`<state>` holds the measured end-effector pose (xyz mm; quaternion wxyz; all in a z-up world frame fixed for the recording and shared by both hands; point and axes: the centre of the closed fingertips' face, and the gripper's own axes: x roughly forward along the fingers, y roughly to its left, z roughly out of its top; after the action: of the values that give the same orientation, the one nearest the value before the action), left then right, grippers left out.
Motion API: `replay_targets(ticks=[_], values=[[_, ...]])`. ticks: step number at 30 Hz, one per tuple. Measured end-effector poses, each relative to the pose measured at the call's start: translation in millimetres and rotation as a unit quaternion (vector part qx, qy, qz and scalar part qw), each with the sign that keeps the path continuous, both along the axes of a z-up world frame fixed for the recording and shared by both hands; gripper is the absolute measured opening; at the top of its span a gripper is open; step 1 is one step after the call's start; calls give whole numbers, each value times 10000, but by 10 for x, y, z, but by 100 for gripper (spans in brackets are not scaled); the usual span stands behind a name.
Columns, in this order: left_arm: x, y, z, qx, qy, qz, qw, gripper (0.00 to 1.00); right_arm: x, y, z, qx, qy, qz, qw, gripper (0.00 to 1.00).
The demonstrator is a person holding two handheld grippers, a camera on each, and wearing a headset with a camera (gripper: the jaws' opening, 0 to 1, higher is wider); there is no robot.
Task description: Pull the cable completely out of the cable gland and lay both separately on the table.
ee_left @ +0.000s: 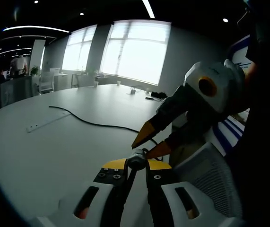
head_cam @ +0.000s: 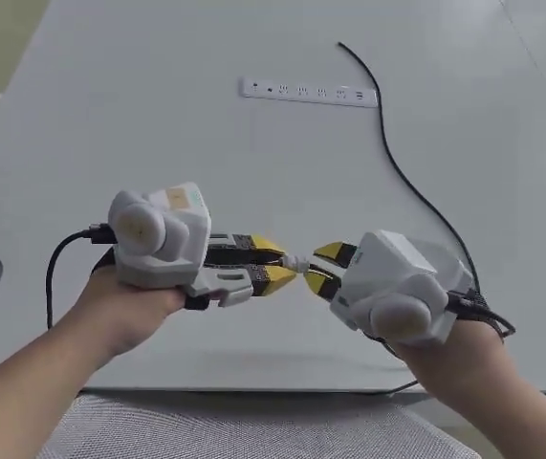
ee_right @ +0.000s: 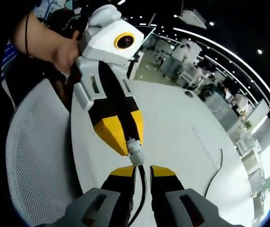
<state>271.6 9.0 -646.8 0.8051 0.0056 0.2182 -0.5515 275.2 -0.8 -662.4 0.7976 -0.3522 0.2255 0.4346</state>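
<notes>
White ribbed plastic forms the one small, round cable gland point(ee_right: 134, 149), held in the air over the near part of a smooth, pale grey table point(head_cam: 158, 124). One thin black cable point(ee_right: 142, 187) runs out of its end, and the two are not yet apart.

Two grippers meet nose to nose, each a blocky white plastic shell with black jaws tipped in yellow. The left gripper point(head_cam: 278, 264) has its jaws closed on the gland, which sits right at its yellow tips. The right gripper point(head_cam: 316, 267) faces it, just beside the gland. Its jaws are drawn in on the cable, which lies along the narrow gap between them. A hand holds each gripper.

Well beyond them on the table lie one long white power strip point(head_cam: 311, 93) and one black cord point(head_cam: 416, 191), which curves from the strip toward the near right edge. One mesh chair point(head_cam: 253, 430) shows below the table's near edge.
</notes>
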Motion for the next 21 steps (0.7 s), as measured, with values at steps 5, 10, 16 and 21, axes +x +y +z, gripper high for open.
replay_targets(ticks=[5, 10, 16, 21], values=[[-8, -29, 0, -3, 18, -18, 10000, 15, -6, -22, -25, -118, -46, 122, 9998, 1], [-10, -40, 5, -31, 44, 4, 10000, 15, -12, -38, -21, -75, -50, 125, 9999, 1], [-36, -68, -1, -7, 28, -25, 10000, 15, -28, -64, -30, -22, -38, 91, 9999, 0], [-54, -103, 1, -12, 19, -34, 10000, 15, -34, -101, -31, 60, 19, 19, 10000, 0]])
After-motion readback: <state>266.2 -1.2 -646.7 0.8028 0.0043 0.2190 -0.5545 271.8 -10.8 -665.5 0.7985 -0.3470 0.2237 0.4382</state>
